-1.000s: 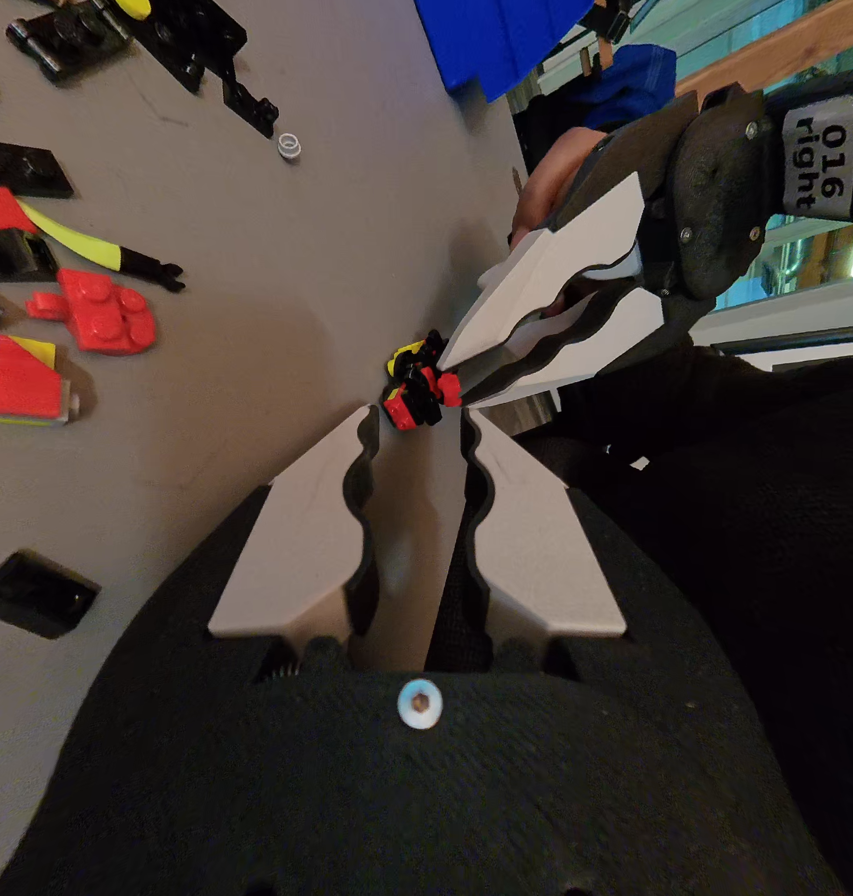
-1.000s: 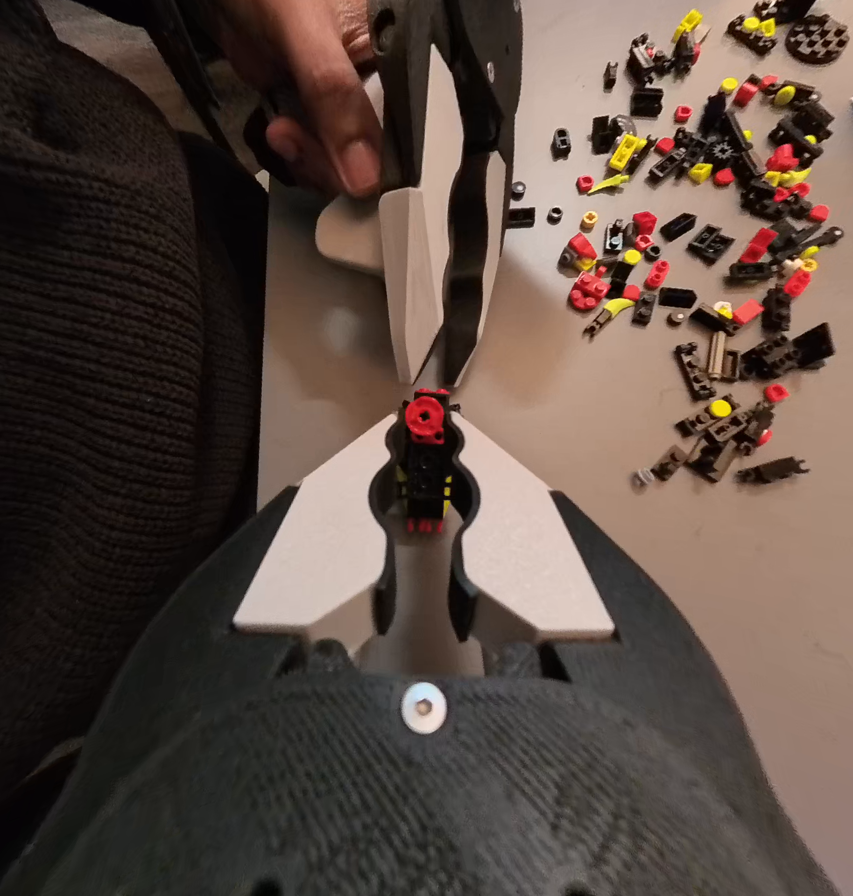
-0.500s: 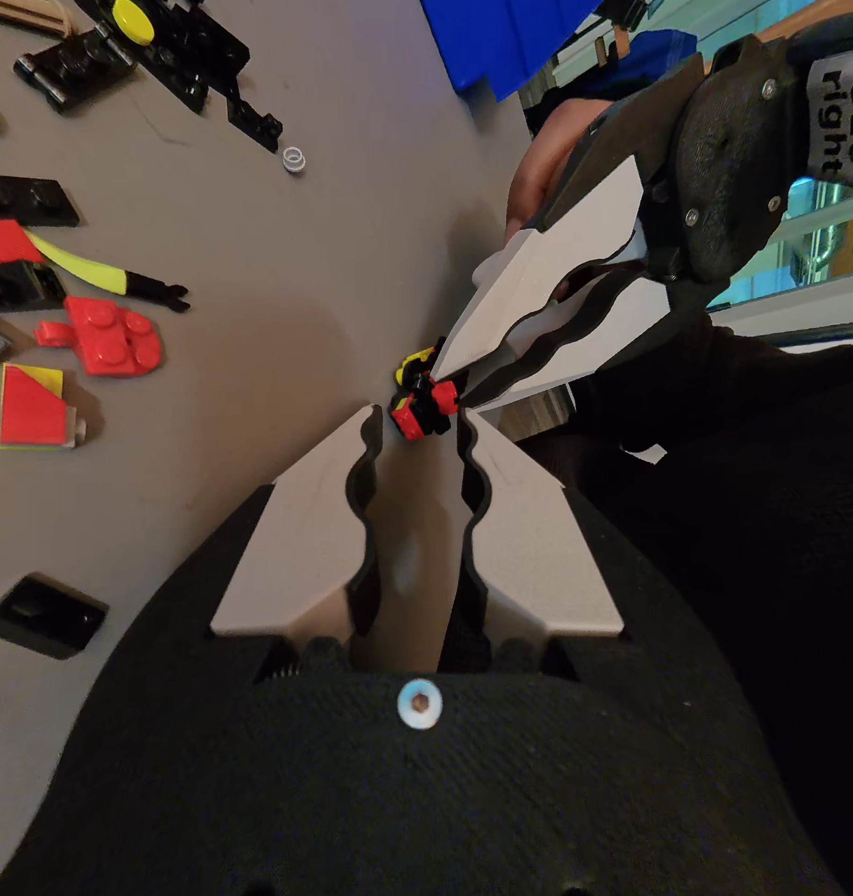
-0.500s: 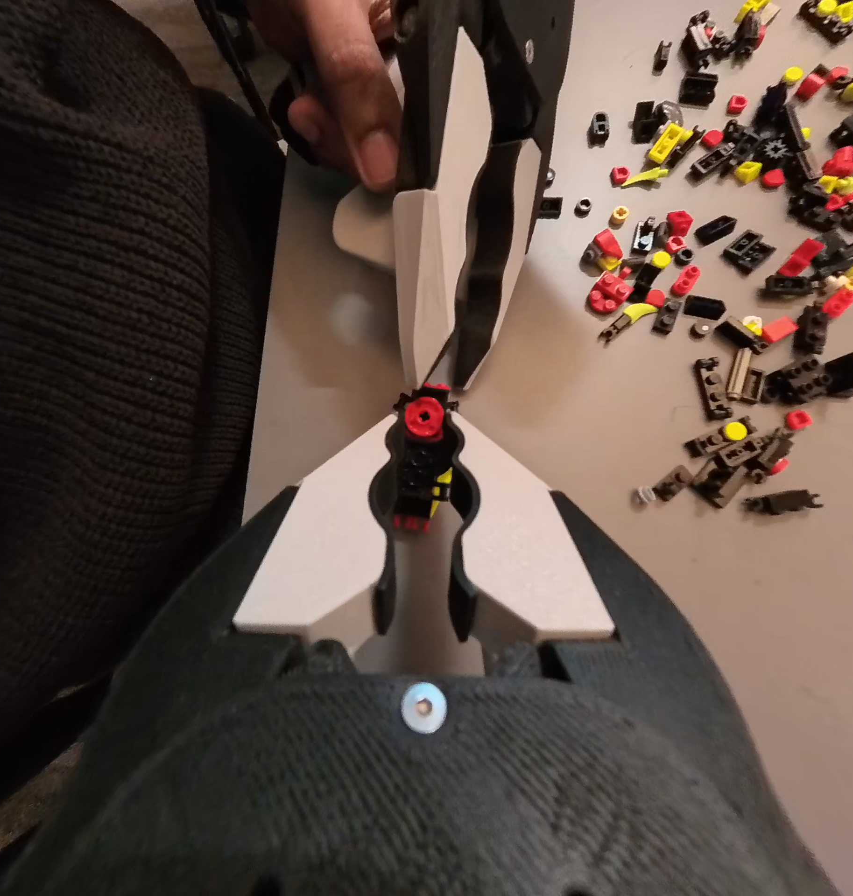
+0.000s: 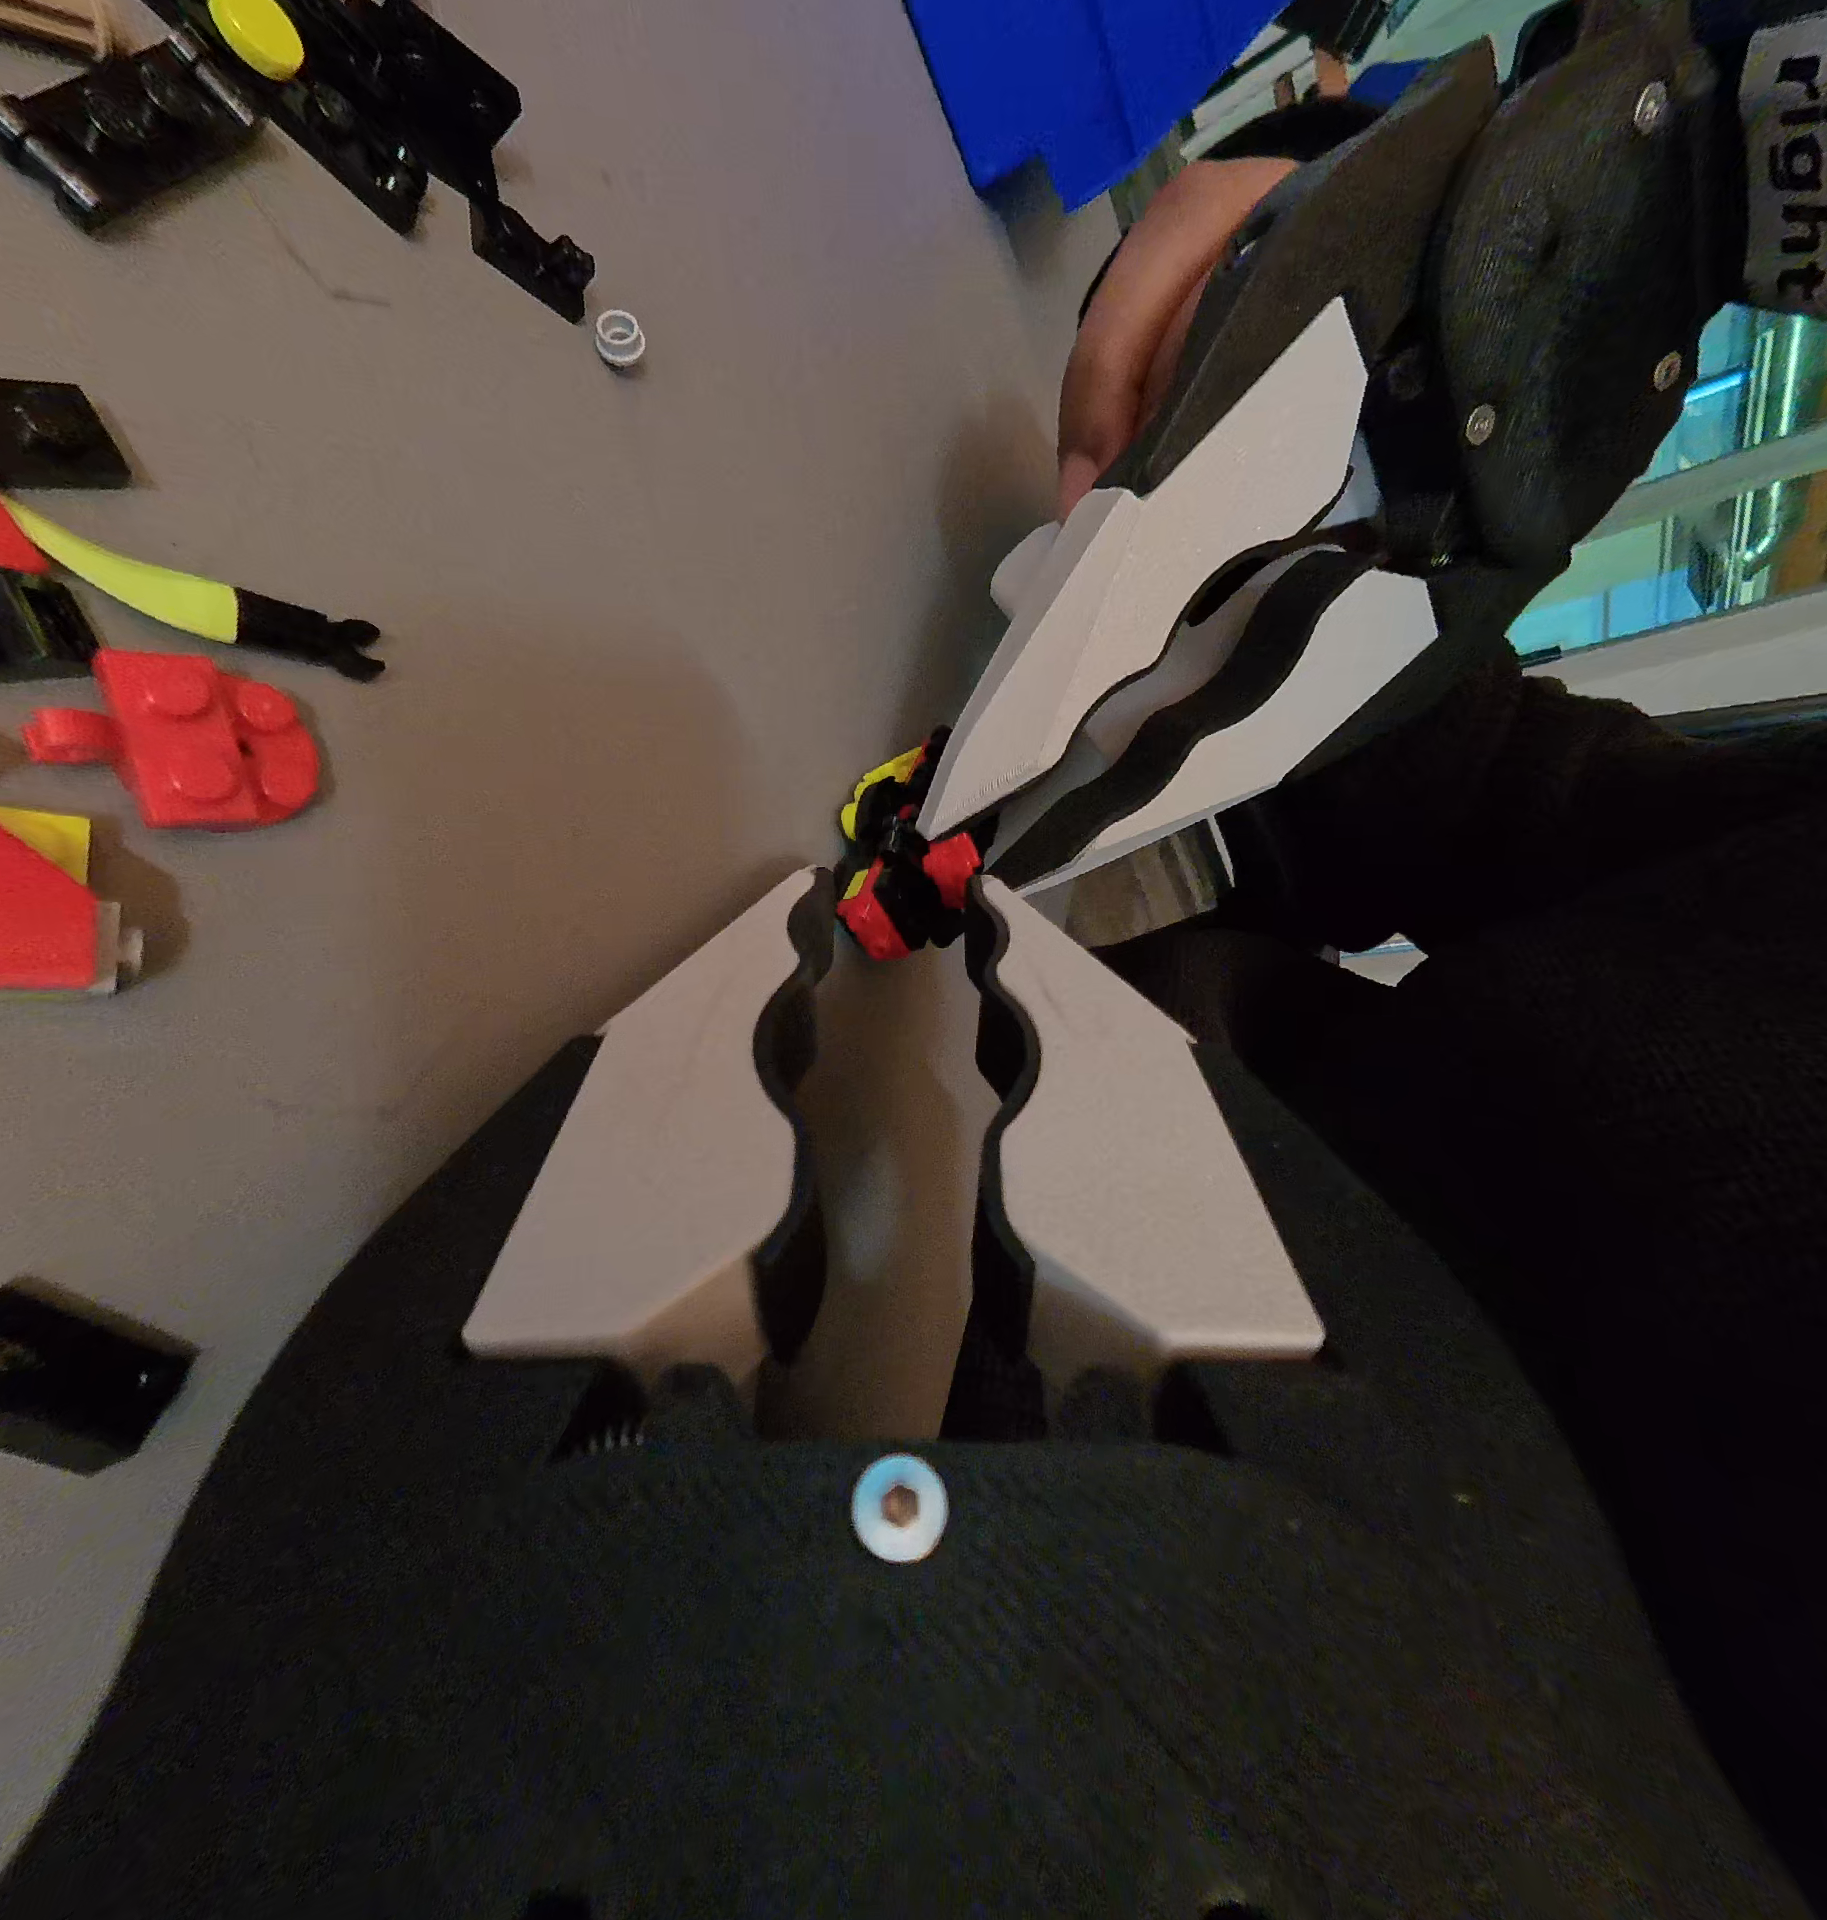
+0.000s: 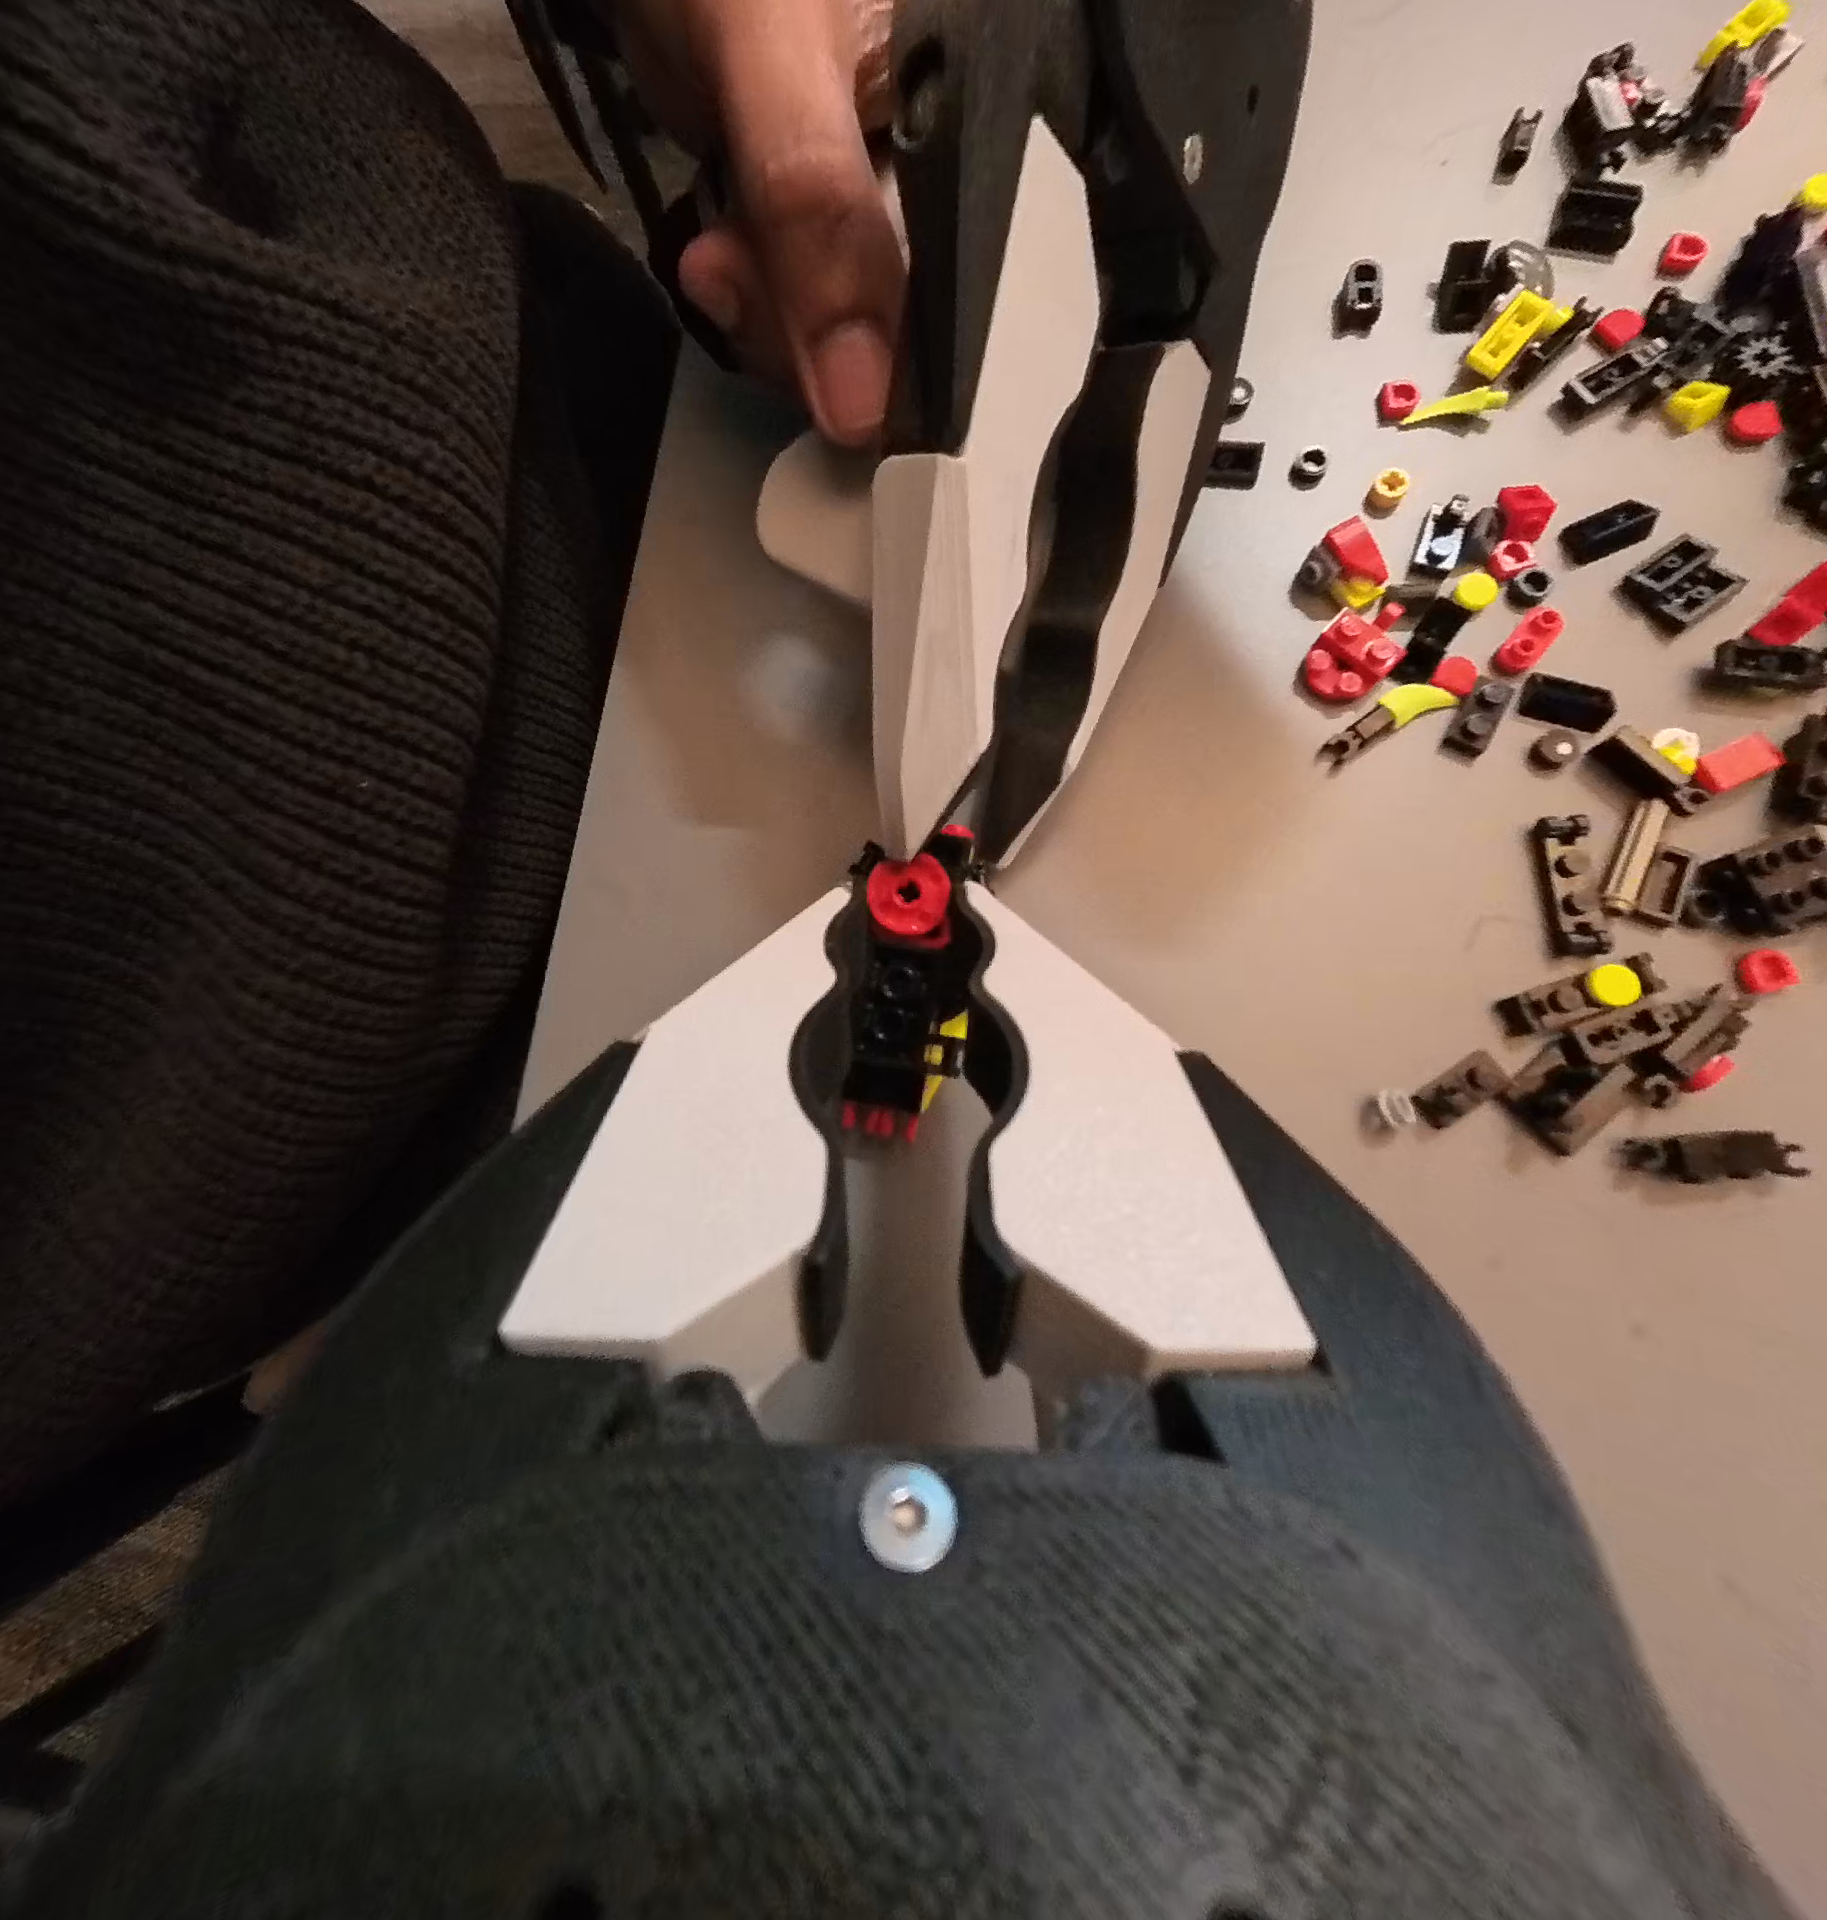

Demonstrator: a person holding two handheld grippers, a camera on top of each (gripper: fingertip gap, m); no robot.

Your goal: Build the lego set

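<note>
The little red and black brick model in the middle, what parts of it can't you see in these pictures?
- Left wrist view: the right gripper covers the model's far end.
- Right wrist view: the pads hide the model's sides; its underside faces away.
- Whether the left gripper pinches it: too blurred.

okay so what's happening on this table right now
A person works two handheld grippers over a grey table. The right gripper is clamped on a small red, black and yellow brick assembly. The left gripper has its fingertips around that assembly's front end. Loose bricks lie scattered off to the side.
</note>
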